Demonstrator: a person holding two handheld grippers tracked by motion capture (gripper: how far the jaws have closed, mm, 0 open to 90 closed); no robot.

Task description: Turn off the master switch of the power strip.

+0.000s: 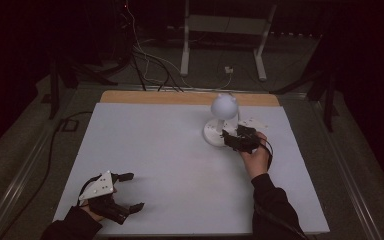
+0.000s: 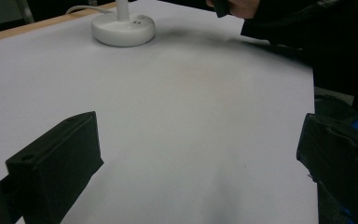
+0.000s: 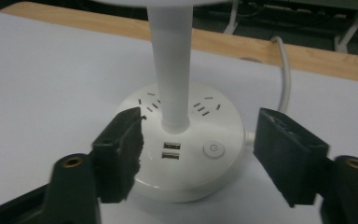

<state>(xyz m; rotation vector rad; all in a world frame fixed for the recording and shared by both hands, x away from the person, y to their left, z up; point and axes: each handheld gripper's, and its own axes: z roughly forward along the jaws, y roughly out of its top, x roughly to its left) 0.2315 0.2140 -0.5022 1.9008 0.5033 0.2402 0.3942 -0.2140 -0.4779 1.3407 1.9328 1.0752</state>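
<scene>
A white desk lamp with a round plastic base (image 3: 186,140), slim stem and globe head stands upright at the far right of the white-covered worktop (image 1: 170,165). The base carries sockets, two USB ports and a round power button (image 3: 213,149). The right gripper (image 3: 198,156) sits just before the base, its jaws spread apart either side, gripping nothing. The left gripper (image 1: 125,192) rests at the near left corner, well apart, jaws spread wide and empty.
</scene>
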